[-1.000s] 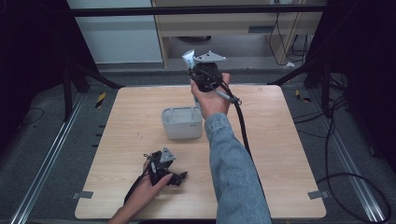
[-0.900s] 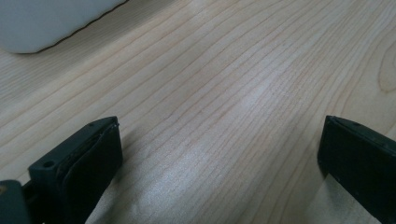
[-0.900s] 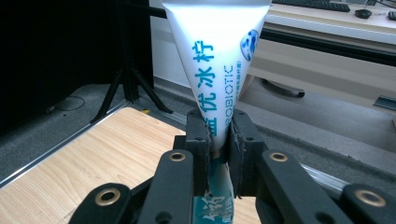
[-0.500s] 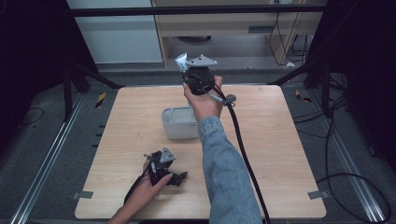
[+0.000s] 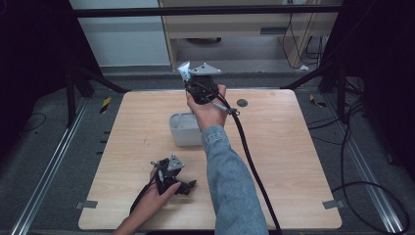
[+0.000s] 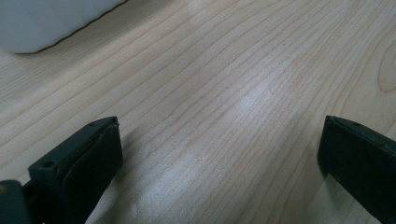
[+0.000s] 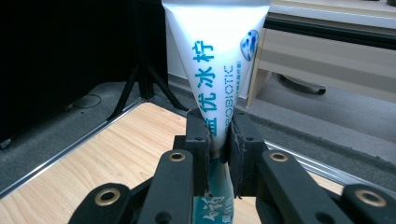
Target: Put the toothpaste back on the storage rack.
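White tube (image 7: 215, 60), blue lettering, flat crimped end up, pinched in right gripper (image 7: 218, 140) fingers

Dim, soft high view w/ dark edges; glare on tabletop (image 6: 243, 102) and backlit tube (image 7: 212, 42).

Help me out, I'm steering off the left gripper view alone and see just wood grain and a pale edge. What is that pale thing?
Observer: A white tub, standing mid-table in the high view.
Operator: Is the right gripper holding anything?
Observer: Yes, the right gripper is shut on a white tube with blue print, pinched near its narrow end.
Operator: Where is it relative to the tub?
Observer: Raised above the table's far side, just beyond the tub.
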Demonstrator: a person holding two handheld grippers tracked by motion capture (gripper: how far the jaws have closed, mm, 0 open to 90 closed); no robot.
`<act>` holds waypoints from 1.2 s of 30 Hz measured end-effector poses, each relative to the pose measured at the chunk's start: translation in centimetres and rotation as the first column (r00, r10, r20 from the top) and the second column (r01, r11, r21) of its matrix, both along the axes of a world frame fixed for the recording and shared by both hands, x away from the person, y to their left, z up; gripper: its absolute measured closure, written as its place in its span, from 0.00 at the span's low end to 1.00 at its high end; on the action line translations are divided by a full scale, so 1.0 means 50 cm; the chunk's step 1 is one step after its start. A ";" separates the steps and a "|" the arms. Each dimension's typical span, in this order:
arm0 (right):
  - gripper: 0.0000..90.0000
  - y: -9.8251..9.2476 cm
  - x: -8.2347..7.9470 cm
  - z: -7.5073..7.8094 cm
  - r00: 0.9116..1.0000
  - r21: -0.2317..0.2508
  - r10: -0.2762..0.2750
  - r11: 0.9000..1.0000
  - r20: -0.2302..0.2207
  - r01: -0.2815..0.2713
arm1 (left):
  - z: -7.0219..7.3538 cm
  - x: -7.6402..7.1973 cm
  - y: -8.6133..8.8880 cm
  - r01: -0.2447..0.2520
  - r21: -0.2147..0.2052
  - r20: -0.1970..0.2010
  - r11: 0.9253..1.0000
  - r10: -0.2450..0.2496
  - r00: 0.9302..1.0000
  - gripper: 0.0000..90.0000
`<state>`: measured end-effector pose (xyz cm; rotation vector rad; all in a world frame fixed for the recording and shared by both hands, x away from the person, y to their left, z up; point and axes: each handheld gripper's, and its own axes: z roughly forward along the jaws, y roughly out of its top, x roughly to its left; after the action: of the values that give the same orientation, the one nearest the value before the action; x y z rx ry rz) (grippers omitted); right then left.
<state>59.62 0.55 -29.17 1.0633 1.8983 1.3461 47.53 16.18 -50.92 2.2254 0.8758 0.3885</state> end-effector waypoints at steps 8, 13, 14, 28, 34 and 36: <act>0.89 0.011 0.002 -0.012 1.000 0.004 0.008 1.000 -0.007 -0.008 | 0.000 0.000 0.000 -0.001 0.000 0.000 1.000 0.001 1.000 0.00; 0.88 0.024 0.006 -0.028 1.000 -0.004 0.013 1.000 -0.019 -0.013 | 0.000 0.000 0.000 -0.003 -0.003 0.001 1.000 0.003 1.000 0.00; 0.88 0.026 0.008 -0.032 1.000 -0.006 0.013 1.000 -0.022 -0.014 | 0.000 0.000 0.000 -0.003 -0.003 0.001 1.000 0.003 1.000 0.00; 0.88 0.039 0.021 -0.094 0.997 -0.031 0.014 0.999 -0.072 -0.016 | 0.000 0.000 0.000 -0.001 -0.002 0.000 1.000 0.001 1.000 0.00; 0.88 0.043 0.020 -0.116 0.995 -0.041 0.017 0.999 -0.096 -0.021 | 0.000 0.000 0.000 -0.001 -0.002 0.000 1.000 0.001 1.000 0.00; 0.88 0.045 0.021 -0.123 0.995 -0.052 0.022 0.998 -0.099 -0.027 | 0.000 0.000 0.000 -0.001 -0.002 0.000 1.000 0.001 1.000 0.00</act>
<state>60.65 2.80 -35.31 1.1019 2.0135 1.2703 47.52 16.17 -50.92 2.2235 0.8768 0.3882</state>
